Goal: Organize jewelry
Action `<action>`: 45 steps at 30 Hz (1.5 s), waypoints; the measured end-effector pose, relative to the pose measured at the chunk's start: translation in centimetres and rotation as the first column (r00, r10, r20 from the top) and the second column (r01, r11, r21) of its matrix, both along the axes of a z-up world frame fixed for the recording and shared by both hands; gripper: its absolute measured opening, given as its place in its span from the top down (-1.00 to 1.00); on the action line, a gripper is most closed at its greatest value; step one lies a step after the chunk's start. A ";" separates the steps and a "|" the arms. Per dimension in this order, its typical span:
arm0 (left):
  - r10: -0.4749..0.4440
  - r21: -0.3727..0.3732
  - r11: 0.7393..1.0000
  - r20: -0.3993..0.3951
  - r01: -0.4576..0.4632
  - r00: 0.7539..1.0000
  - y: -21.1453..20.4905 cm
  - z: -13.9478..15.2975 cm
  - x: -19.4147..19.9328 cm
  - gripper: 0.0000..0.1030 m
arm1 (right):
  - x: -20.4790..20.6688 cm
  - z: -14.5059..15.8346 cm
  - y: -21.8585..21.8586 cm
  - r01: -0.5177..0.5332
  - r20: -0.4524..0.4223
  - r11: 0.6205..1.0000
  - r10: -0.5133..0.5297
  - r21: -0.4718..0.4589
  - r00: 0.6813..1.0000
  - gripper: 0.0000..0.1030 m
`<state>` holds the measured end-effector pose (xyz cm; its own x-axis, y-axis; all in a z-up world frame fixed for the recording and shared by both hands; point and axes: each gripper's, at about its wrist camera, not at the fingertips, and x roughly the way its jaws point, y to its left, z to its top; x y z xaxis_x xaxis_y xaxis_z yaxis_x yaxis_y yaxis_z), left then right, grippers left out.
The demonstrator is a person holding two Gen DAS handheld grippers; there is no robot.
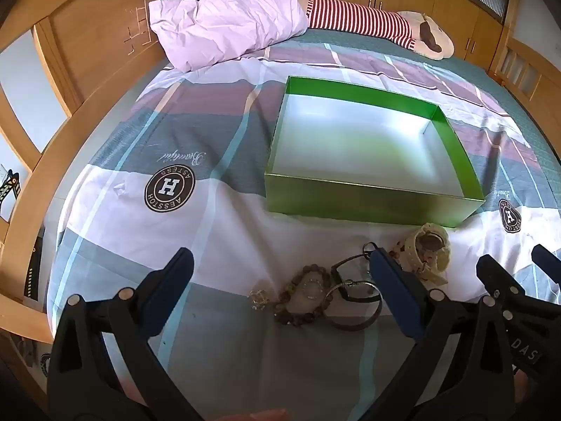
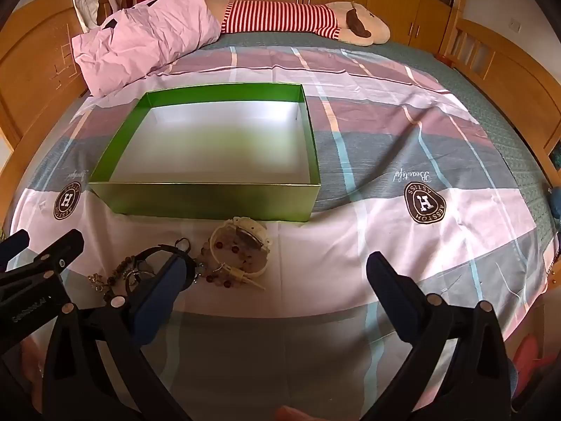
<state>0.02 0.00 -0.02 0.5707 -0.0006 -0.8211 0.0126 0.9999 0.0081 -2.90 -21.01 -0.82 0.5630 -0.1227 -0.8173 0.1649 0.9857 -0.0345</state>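
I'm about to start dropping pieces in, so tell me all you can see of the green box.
The green box is a shallow, rectangular, lidless tray, apparently glossy card: metallic green outside and on the inner walls, with a pale, plain floor. Nothing lies in it. It sits flat and upright on the patterned bedspread, just beyond the heap of jewelry. The cream wristwatch lies close to its near wall; contact is unclear.
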 end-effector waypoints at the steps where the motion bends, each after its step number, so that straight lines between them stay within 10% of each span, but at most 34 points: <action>1: 0.000 -0.001 1.000 -0.001 0.000 1.000 0.0 0.0 0.0 -0.96 | 0.0 0.0 0.0 0.000 0.000 1.000 0.000 -0.002 1.000 -0.97; 45: -0.009 0.004 1.000 -0.006 0.009 1.000 -0.3 -0.4 -0.2 -0.96 | -0.9 0.4 0.6 -0.016 0.011 1.000 0.016 -0.020 1.000 -0.97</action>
